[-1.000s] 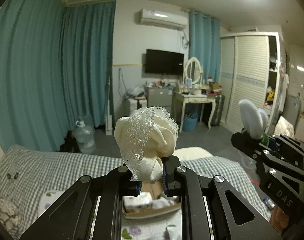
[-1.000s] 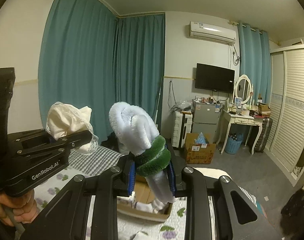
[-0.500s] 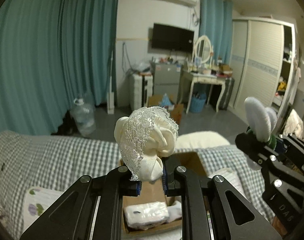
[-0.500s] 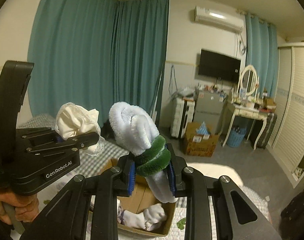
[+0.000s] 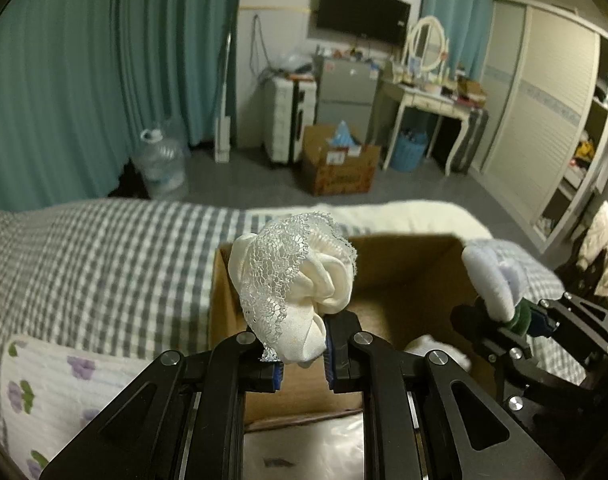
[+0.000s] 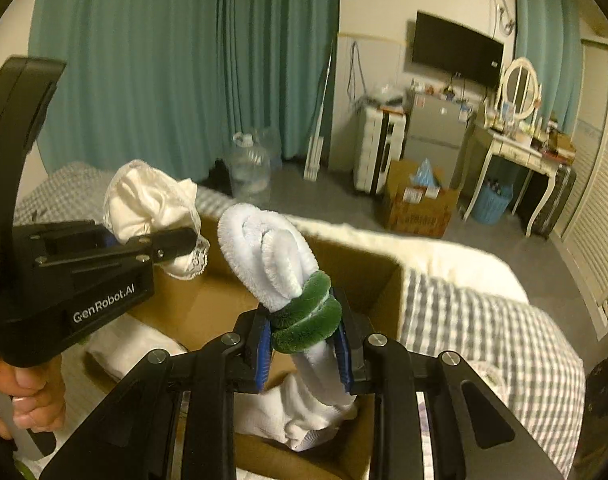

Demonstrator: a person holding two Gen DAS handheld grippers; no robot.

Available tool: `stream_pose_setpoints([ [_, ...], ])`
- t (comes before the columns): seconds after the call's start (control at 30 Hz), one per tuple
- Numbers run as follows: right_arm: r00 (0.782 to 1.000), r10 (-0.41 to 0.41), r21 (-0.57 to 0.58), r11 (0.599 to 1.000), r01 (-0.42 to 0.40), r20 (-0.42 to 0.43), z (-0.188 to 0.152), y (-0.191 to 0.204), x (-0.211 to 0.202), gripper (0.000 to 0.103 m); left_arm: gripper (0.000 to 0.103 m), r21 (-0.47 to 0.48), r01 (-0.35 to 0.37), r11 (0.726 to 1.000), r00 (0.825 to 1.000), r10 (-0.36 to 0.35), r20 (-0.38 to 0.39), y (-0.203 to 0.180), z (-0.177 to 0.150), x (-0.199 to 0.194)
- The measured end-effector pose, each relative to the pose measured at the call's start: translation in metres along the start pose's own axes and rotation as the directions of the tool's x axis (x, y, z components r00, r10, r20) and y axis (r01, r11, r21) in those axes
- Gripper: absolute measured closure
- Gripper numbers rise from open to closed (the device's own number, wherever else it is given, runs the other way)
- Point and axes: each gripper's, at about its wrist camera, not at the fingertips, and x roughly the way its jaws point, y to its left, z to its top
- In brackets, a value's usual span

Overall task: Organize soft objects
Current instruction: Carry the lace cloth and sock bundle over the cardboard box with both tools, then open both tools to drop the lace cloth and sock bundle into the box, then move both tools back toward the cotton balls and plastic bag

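My left gripper (image 5: 302, 364) is shut on a cream cloth with lace trim (image 5: 293, 280) and holds it above an open cardboard box (image 5: 400, 256) on the bed. It also shows in the right wrist view (image 6: 171, 240) with the cream cloth (image 6: 147, 200). My right gripper (image 6: 304, 356) is shut on a white fuzzy sock with a green band (image 6: 281, 260), over the same box (image 6: 380, 276). In the left wrist view the right gripper (image 5: 500, 320) and its sock (image 5: 490, 276) are at the right. White soft items (image 6: 299, 416) lie inside the box.
The box sits on a bed with a grey checked cover (image 5: 83, 264) and a flowered quilt (image 5: 47, 396). Beyond the bed are a water bottle (image 5: 159, 160), another cardboard box (image 5: 338, 168), a dressing table (image 5: 432, 96) and a wardrobe (image 5: 552, 112).
Both grippers have tilted down and moved toward the box, each still holding its item. The box interior now fills the lower part of both views.
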Motion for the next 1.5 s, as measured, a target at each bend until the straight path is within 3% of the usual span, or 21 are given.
stream_pose_setpoints([
  [0.23, 0.996, 0.011, 0.007, 1.0, -0.011, -0.091, -0.014, -0.003, 0.041, 0.077, 0.087, -0.013, -0.01, 1.0, 0.997, 0.009, -0.08, 0.003, -0.008, 0.028],
  [0.27, 0.995, 0.01, 0.006, 1.0, -0.01, -0.099, -0.016, -0.003, 0.044, 0.076, 0.082, -0.016, -0.013, 1.0, 0.996, 0.012, -0.084, 0.003, -0.008, 0.028],
  [0.37, 0.995, 0.008, 0.011, 1.0, -0.007, -0.101, -0.018, -0.006, 0.046, 0.075, 0.08, -0.02, -0.015, 1.0, 0.997, 0.014, -0.082, 0.001, -0.009, 0.026],
  [0.47, 0.995, 0.011, 0.014, 1.0, -0.009, -0.099, -0.017, -0.007, 0.042, 0.074, 0.06, -0.032, -0.015, 0.999, 0.997, 0.013, -0.072, 0.004, -0.004, 0.021],
  [0.6, 0.998, 0.003, 0.009, 1.0, -0.002, -0.07, -0.012, -0.005, 0.027, 0.059, 0.042, -0.025, -0.024, 0.999, 0.999, 0.023, -0.042, 0.003, 0.004, 0.005],
  [0.67, 0.999, -0.007, 0.01, 1.0, 0.008, -0.047, -0.008, -0.006, 0.015, 0.055, 0.035, -0.017, -0.036, 0.999, 0.999, 0.035, -0.023, 0.002, 0.008, -0.005],
  [0.9, 0.999, -0.025, 0.028, 0.999, 0.024, 0.02, 0.008, -0.006, -0.033, 0.052, 0.035, 0.001, -0.041, 0.999, 0.998, 0.041, 0.051, 0.001, 0.023, -0.052],
  [1.07, 0.994, -0.045, 0.025, 0.999, 0.043, 0.098, 0.019, -0.001, -0.088, 0.038, 0.035, 0.006, -0.039, 0.999, 0.992, 0.038, 0.123, -0.001, 0.027, -0.101],
  [1.17, 0.987, -0.058, 0.025, 0.998, 0.055, 0.149, 0.023, 0.005, -0.123, 0.031, 0.03, 0.004, -0.04, 0.999, 0.985, 0.039, 0.17, -0.002, 0.029, -0.134],
  [1.2, 0.985, -0.061, 0.027, 0.998, 0.057, 0.165, 0.024, 0.006, -0.135, 0.028, 0.019, 0.003, -0.042, 0.999, 0.98, 0.04, 0.194, -0.001, 0.029, -0.149],
  [1.27, 0.977, -0.069, 0.036, 0.997, 0.063, 0.202, 0.027, 0.012, -0.162, 0.02, 0.009, -0.004, -0.049, 0.999, 0.968, 0.049, 0.248, -0.001, 0.028, -0.173],
  [1.33, 0.97, -0.077, 0.045, 0.997, 0.069, 0.231, 0.028, 0.014, -0.183, 0.013, 0.009, -0.011, -0.059, 0.998, 0.953, 0.06, 0.296, -0.001, 0.025, -0.198],
  [1.5, 0.951, -0.1, 0.061, 0.994, 0.086, 0.294, 0.026, 0.023, -0.241, 0.005, 0.009, 0.0, -0.059, 0.998, 0.937, 0.055, 0.345, -0.003, 0.015, -0.245],
])
